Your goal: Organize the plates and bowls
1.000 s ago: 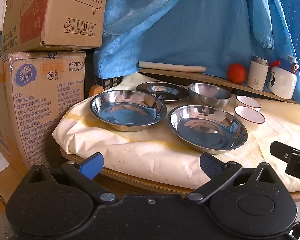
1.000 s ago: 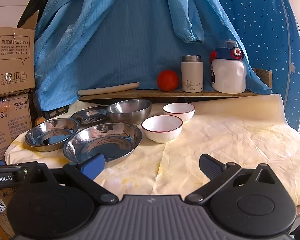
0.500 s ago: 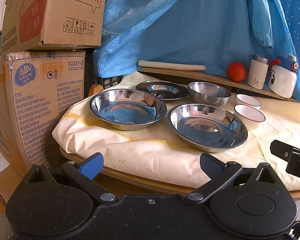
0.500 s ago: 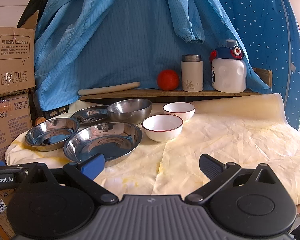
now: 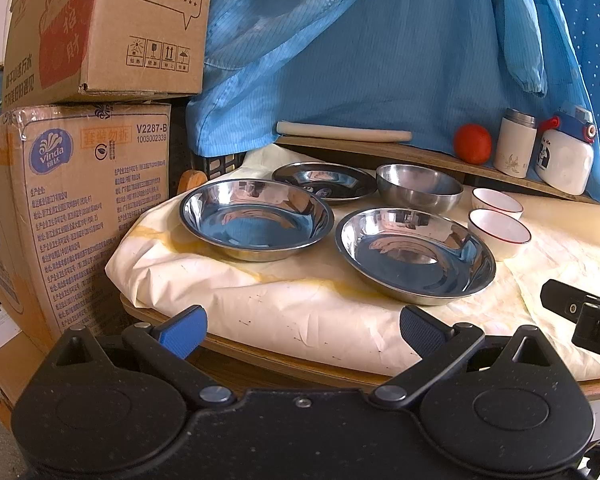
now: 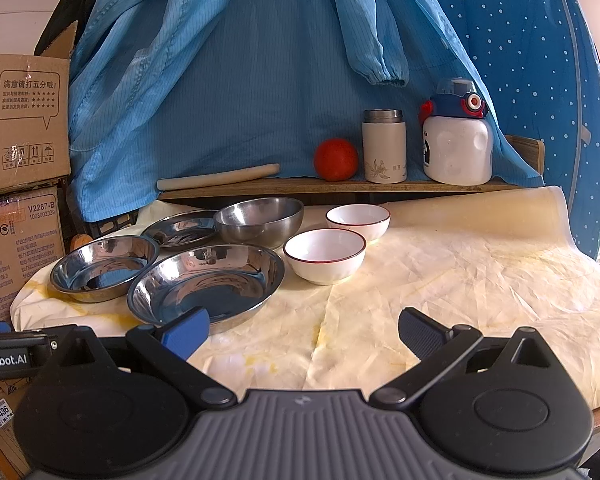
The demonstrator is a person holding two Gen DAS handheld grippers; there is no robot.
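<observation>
Three steel plates lie on the cream-covered table [image 6: 480, 280]: a near one [image 5: 416, 254] [image 6: 206, 280], a left one [image 5: 256, 218] [image 6: 104, 266] and a smaller far one [image 5: 324, 178] [image 6: 182, 230]. A steel bowl [image 5: 418, 190] [image 6: 260, 218] stands behind them. Two white bowls with red rims sit to its right, the near one [image 5: 500, 232] [image 6: 324, 252] and the far one [image 5: 496, 202] [image 6: 358, 220]. My left gripper [image 5: 302, 326] is open, off the table's front edge before the plates. My right gripper [image 6: 304, 328] is open over the cloth, right of the near plate. Both hold nothing.
Stacked cardboard boxes [image 5: 80, 160] stand left of the table. A wooden shelf [image 6: 340, 186] at the back carries a rolling pin [image 6: 218, 176], a red ball [image 6: 336, 160], a white flask [image 6: 384, 146] and a white bottle [image 6: 458, 136]. Blue cloth [image 6: 240, 80] hangs behind.
Both views have shifted only very slightly; the dishes have not moved and both grippers stay open.
</observation>
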